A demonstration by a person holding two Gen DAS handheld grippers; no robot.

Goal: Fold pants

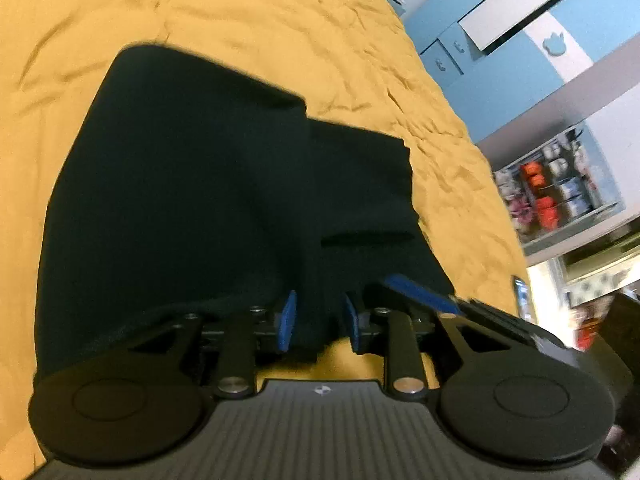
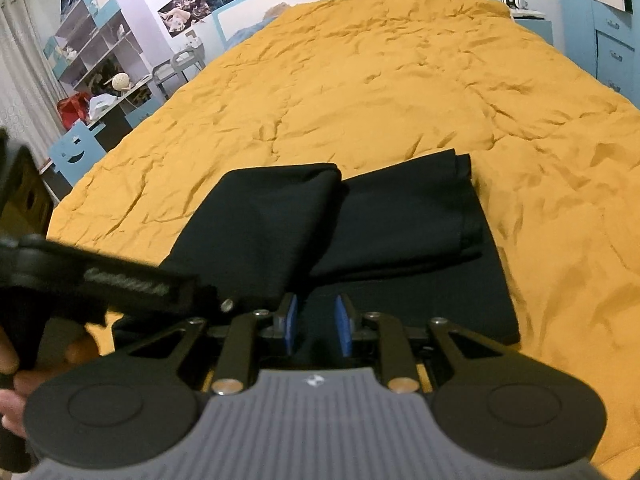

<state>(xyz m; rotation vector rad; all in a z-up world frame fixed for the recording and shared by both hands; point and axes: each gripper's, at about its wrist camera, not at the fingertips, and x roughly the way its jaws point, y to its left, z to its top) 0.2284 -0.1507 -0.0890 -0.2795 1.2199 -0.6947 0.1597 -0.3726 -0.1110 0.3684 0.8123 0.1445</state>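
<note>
Left gripper jaws clamp a pants fold. Right gripper jaws, slightly parted, hold pants fabric. Yellow bed lies beyond.

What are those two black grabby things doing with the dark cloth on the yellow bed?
A person is folding black pants on a yellow bedspread, holding one pair of tongs in each hand. The left tongs and the right tongs each have dark fabric between their blue pads at the near edge. The pants already look folded over, with one layer lying on another.

black pants, partly folded, on bed
</note>
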